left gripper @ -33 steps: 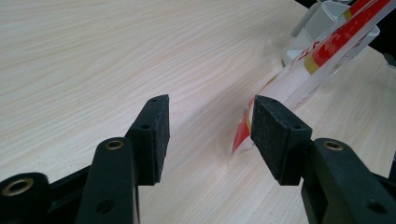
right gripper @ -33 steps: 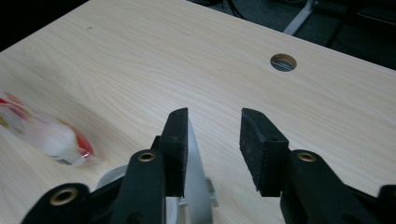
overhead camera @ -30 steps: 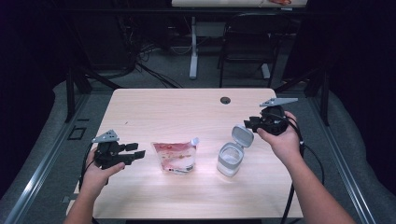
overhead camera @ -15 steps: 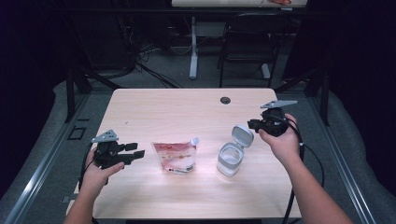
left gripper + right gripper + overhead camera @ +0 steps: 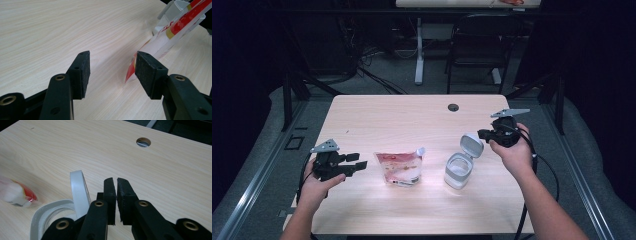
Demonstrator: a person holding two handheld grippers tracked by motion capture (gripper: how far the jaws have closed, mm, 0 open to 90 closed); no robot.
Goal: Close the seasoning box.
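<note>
A red and white spouted pouch (image 5: 401, 167) lies flat at the middle of the wooden table (image 5: 387, 120). Right of it stands a white container (image 5: 458, 170) with its flip lid (image 5: 471, 145) raised. My left gripper (image 5: 357, 164) is open just left of the pouch. In the left gripper view (image 5: 112, 56) nothing sits between the pads, and the pouch's corner (image 5: 172, 30) lies just beyond the right one. My right gripper (image 5: 482, 133) hovers right of the lid. Its jaws have just been closing and now meet with nothing between them (image 5: 116, 180), the lid (image 5: 78, 190) standing to their left.
A round cable hole (image 5: 453, 107) lies in the table's far side, also seen ahead of my right gripper (image 5: 143, 142). Beyond the table stand a dark chair (image 5: 477, 45) and a desk leg on the grey floor. Bare wood lies along the table's far half.
The right gripper's jaws have come together from a wider stance, and it has edged slightly away from the lid. The left gripper, pouch and container stay as they were.
</note>
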